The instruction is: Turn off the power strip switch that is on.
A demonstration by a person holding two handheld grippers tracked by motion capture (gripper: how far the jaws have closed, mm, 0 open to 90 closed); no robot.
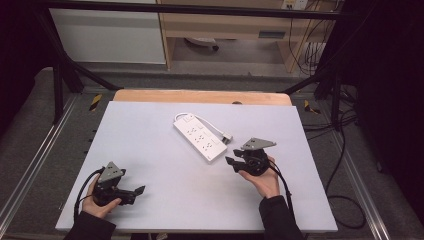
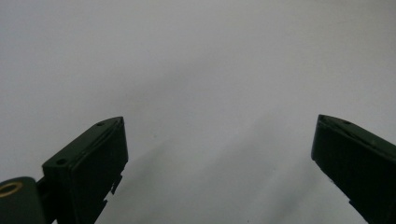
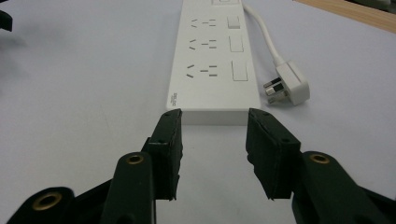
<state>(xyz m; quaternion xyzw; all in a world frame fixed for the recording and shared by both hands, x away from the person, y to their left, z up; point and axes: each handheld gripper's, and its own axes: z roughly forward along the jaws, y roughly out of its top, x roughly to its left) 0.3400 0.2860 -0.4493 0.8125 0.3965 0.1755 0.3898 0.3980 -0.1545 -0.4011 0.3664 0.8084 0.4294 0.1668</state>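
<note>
A white power strip (image 1: 200, 137) lies slanted in the middle of the pale grey table; its white cable loops round to a plug (image 1: 227, 138) resting beside it. In the right gripper view the strip (image 3: 212, 60) runs away from the jaws, with its near end just ahead of them and the plug (image 3: 290, 85) to the right. My right gripper (image 1: 232, 164) (image 3: 214, 117) is open and empty, pointing at the strip's near end. My left gripper (image 1: 138, 194) (image 2: 219, 123) rests near the table's front left, jaws wide open over bare tabletop.
The grey table top (image 1: 150, 130) has a wooden strip (image 1: 200, 96) along its far edge. A black frame bar (image 1: 200, 10) crosses behind, with a wooden shelf unit (image 1: 230, 30) and cables (image 1: 345, 165) on the floor at the right.
</note>
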